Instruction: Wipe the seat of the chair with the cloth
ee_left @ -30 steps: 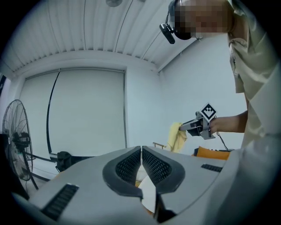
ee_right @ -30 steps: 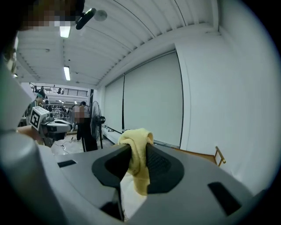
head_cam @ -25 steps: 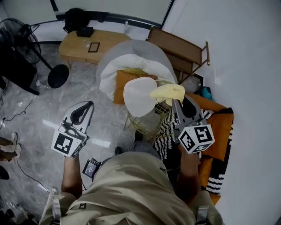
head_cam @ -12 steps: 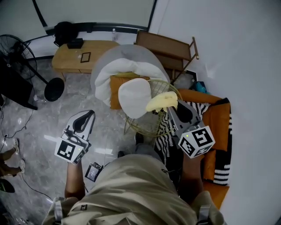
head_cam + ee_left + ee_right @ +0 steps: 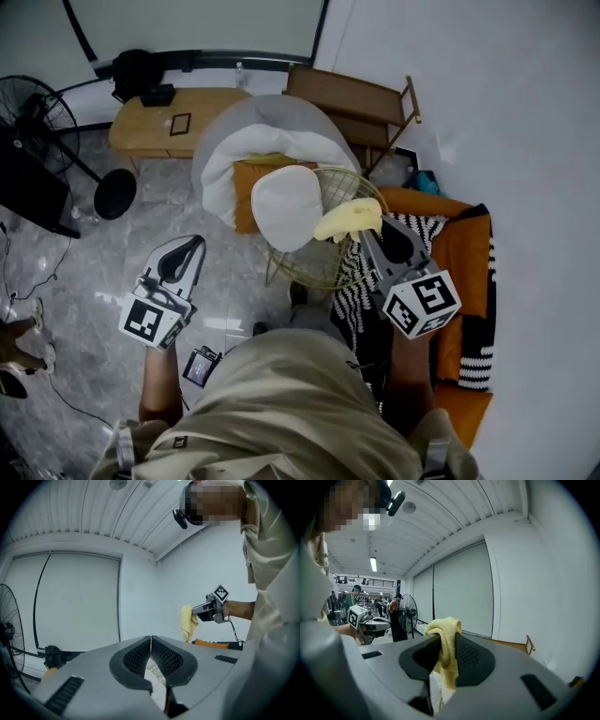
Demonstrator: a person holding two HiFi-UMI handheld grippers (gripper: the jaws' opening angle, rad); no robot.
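Note:
A gold wire chair with a white round seat pad stands on the floor in front of me in the head view. My right gripper is shut on a yellow cloth, held above the chair's right rim, just beside the pad. In the right gripper view the cloth is pinched between the jaws of my right gripper and hangs down. My left gripper is shut and holds nothing, raised over the floor left of the chair. In the left gripper view its jaws meet, with the cloth in the distance.
Behind the chair lie a grey beanbag with a white cover and an orange cushion. A wooden bench, a wooden folding chair and a fan stand farther back. An orange and striped blanket lies along the right wall.
The right gripper with the cloth has drawn slightly back toward me, off the seat pad's edge to the chair's right rim. The left gripper has hardly moved.

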